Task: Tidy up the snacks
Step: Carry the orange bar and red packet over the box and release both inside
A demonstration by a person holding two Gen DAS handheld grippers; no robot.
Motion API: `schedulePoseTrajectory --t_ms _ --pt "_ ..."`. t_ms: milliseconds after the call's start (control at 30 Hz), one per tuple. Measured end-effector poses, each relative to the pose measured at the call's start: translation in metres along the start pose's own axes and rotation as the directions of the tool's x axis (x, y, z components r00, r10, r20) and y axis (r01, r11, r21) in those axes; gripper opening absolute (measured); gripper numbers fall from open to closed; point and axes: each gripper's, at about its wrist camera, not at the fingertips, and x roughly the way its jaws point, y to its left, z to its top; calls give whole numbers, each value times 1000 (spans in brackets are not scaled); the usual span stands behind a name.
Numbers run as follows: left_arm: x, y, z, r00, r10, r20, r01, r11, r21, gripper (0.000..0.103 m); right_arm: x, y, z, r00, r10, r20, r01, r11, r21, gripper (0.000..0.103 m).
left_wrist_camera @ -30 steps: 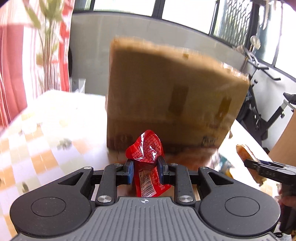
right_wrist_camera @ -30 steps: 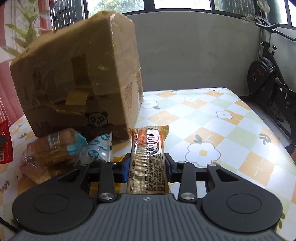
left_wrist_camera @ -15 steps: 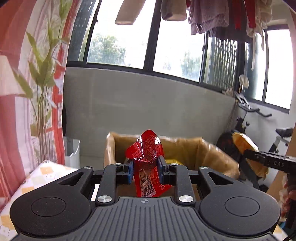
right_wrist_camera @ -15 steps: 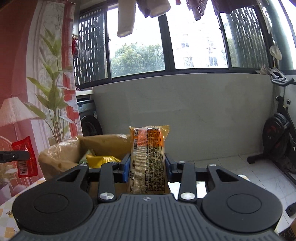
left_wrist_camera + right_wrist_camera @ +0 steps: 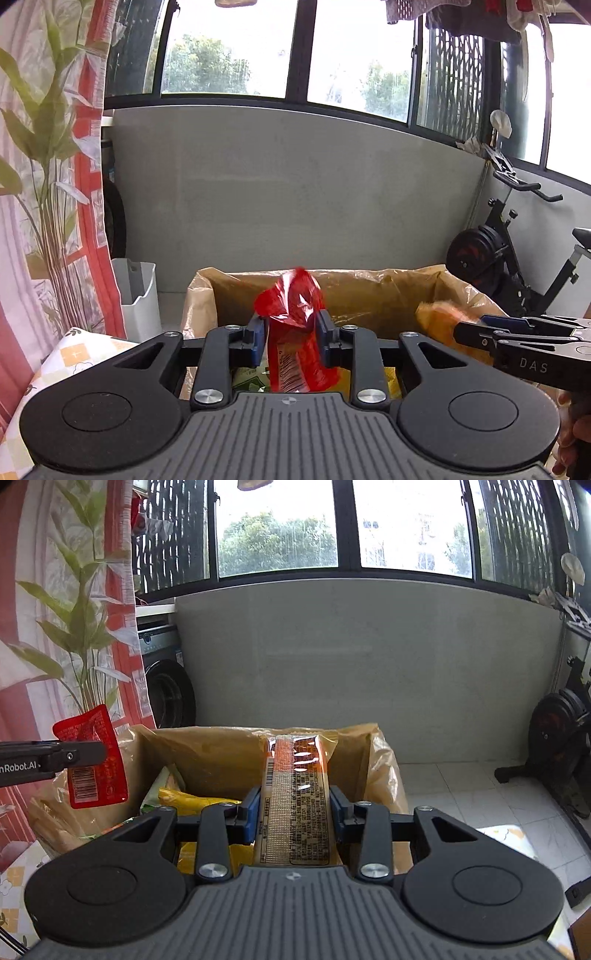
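Note:
Both grippers hang over an open cardboard box (image 5: 369,291) lined with clear plastic. My left gripper (image 5: 290,332) has its jaws opening; the red snack packet (image 5: 291,302) between them is blurred and looks loose from the pads. From the right wrist view, that red packet (image 5: 94,775) hangs at the left gripper's fingers (image 5: 74,755), over the box's (image 5: 221,749) left wall. My right gripper (image 5: 295,805) still presses on a long orange snack bar (image 5: 295,775) above the box, though its jaws are starting to open. Snack bags, one yellow (image 5: 192,797), lie inside.
A white bin (image 5: 138,295) stands left of the box, beyond the table's chequered cloth (image 5: 74,354). An exercise bike (image 5: 498,258) is at the right, a washing machine (image 5: 166,686) at the back left. A hand (image 5: 569,443) holds the right gripper.
Both grippers have risen from the table beside the box to above its open top. The left jaws have spread and the red packet has shifted between them.

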Motion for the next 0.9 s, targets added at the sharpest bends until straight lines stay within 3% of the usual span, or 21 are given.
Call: schedulePoseTrajectory --t_ms 33,67,333,567,767,900 --pt "0 1 0 1000 6 -6 -6 1000 -2 56 -2 -1 0 1000 -5 0 5 1000 -3 48" --pt "-1 2 -1 1000 11 -2 -11 1000 -5 58 -6 -2 0 1000 -11 5 11 1000 -14 52" --pt "-43 18 -6 1000 -18 -24 18 1000 -10 58 -52 -4 1 997 27 74 -26 1000 -12 52" --pt "-95 41 -21 999 -34 -28 34 999 -16 58 -96 1 -18 987 95 131 -98 995 17 52" --pt "-133 43 -67 998 -34 -53 33 999 -28 58 -124 9 -57 984 118 137 -122 992 23 52" --pt "-141 45 -103 995 -13 -103 7 998 -63 58 -128 14 -90 989 130 69 -133 990 40 52"
